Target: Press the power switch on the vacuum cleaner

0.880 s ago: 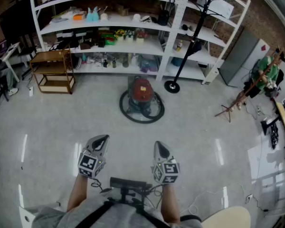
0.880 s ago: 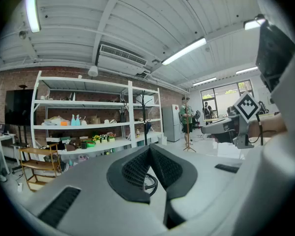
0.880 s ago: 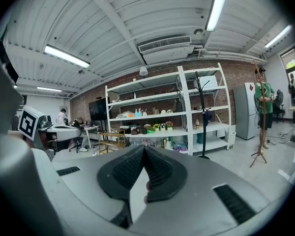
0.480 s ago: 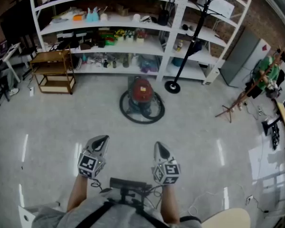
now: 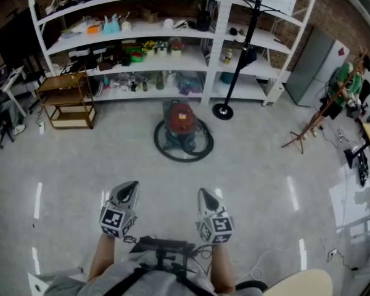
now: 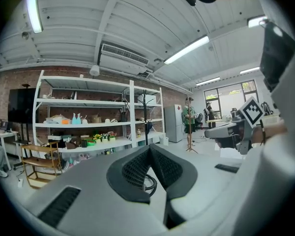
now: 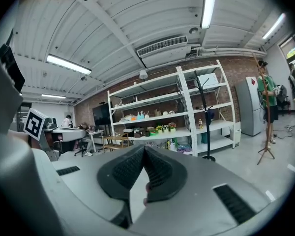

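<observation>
The vacuum cleaner [image 5: 182, 119] is a red-topped canister standing on the floor in front of the shelves, with its black hose [image 5: 184, 152] coiled in a ring around it. In the head view both grippers are held low near the person's body, well short of the vacuum. My left gripper [image 5: 129, 187] is shut, its tips touching, and holds nothing. My right gripper [image 5: 205, 193] is also shut and holds nothing. In the left gripper view the closed jaws [image 6: 150, 147] point toward the shelves; in the right gripper view the jaws [image 7: 144, 148] do the same. No power switch can be made out.
White shelving [image 5: 142, 39] full of small items runs along the back wall. A wooden cart [image 5: 65, 97] stands at the left. A black coat stand base [image 5: 222, 111] sits right of the vacuum. A wooden tripod [image 5: 308, 131], a grey cabinet [image 5: 314, 66] and a person in green [image 5: 348, 91] are at the right.
The head view has shifted slightly, so both grippers sit a little lower in it. Both stay shut, side by side. The vacuum has not moved.
</observation>
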A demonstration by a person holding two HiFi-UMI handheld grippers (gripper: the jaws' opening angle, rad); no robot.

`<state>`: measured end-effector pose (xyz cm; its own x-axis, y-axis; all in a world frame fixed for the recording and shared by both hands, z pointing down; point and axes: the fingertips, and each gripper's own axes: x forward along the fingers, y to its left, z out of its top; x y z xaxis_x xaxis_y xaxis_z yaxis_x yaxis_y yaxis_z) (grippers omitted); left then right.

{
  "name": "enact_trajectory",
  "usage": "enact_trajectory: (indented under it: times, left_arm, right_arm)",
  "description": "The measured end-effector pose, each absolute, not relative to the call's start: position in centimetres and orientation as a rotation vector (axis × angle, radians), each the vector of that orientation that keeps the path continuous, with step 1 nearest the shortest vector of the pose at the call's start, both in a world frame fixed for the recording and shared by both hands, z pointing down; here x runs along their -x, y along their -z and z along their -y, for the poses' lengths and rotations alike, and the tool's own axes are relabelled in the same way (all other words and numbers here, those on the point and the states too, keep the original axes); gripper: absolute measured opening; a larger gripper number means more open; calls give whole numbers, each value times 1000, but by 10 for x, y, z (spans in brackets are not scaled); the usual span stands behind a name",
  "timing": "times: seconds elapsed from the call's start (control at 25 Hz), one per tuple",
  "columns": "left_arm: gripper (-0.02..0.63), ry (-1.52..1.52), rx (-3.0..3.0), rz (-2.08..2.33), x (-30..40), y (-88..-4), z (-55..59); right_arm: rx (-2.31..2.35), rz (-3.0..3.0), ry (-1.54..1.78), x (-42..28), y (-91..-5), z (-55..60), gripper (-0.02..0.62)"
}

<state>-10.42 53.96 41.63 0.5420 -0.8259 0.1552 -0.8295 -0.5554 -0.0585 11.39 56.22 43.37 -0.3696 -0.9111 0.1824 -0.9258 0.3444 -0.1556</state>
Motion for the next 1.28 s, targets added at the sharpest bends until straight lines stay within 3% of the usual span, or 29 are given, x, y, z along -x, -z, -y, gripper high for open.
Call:
enact_trajectory:
  times: [0.56,1.28]
  left_arm:
    - [8,-280,-2742,1454,84,-422,-514]
    - [8,-263,-2782,1403,110,-411,-351]
  right_arm:
    - [-1701,2533,-401,-129,-442,-529,12]
    - [-1685,2490,-398,-98,-436,-376,12]
